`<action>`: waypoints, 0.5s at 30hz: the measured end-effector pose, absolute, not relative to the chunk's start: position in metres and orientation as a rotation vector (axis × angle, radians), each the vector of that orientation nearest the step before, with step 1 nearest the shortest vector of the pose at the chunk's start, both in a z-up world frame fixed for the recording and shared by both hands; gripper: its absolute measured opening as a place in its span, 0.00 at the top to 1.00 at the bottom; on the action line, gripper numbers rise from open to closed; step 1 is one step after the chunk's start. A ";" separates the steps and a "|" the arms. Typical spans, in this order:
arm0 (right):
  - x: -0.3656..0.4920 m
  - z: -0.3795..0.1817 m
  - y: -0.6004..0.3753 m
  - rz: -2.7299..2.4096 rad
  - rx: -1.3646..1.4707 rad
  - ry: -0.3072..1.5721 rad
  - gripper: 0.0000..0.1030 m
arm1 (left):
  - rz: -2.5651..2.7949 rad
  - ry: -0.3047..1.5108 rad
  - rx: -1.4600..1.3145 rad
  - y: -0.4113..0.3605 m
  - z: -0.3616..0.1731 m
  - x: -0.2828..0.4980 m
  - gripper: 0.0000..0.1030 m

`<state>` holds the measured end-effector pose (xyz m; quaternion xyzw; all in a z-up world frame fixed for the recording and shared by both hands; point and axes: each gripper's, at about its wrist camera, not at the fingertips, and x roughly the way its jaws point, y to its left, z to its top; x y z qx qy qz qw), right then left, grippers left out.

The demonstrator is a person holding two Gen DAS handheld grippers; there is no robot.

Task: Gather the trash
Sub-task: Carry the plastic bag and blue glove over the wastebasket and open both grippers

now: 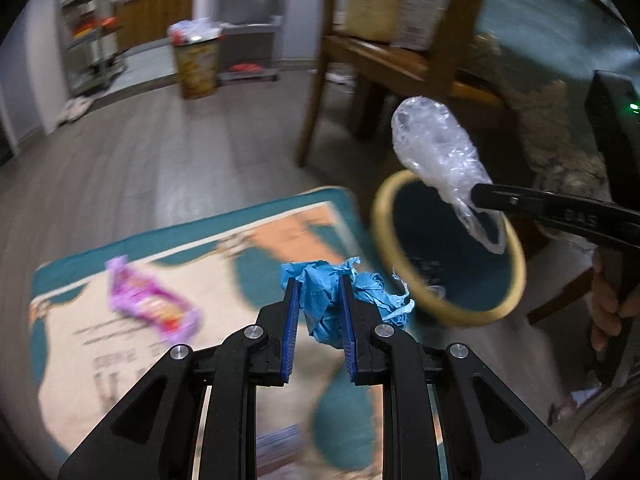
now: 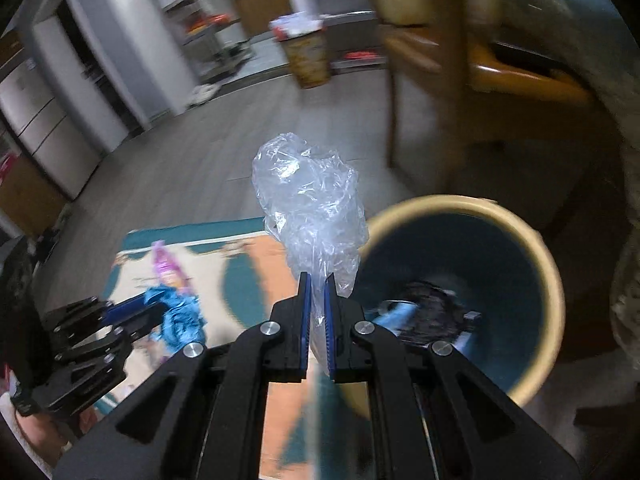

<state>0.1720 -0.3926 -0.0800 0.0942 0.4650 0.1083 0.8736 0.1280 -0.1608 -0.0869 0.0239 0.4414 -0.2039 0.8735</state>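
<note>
I take the bin point(image 2: 472, 280) as my landmark: it stands on the floor off one corner of the rug point(image 1: 160, 256), mouth up, dark scraps already at its bottom, so it is where I judge everything goes. My right gripper point(image 2: 316, 280) has its fingers pressed nearly together on the tail of a clear bag point(image 2: 312, 200), which hangs just over the bin's rim, ready to drop. My left gripper point(image 1: 320, 284) pinches a blue wad point(image 1: 340, 300) just beside the bin. A purple wrapper point(image 1: 152, 300) lies loose on the rug, farther from the bin, uncollected.
</note>
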 end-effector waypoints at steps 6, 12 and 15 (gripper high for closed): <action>0.173 -0.106 -0.451 0.103 0.225 1.046 0.94 | -0.519 0.949 0.111 -0.224 -0.106 0.131 0.80; 0.178 -0.122 -0.473 0.053 0.245 1.080 0.94 | -0.575 0.951 0.150 -0.262 -0.120 0.133 0.80; 0.178 -0.123 -0.478 0.044 0.256 1.069 0.94 | -0.601 0.941 0.148 -0.276 -0.122 0.137 0.80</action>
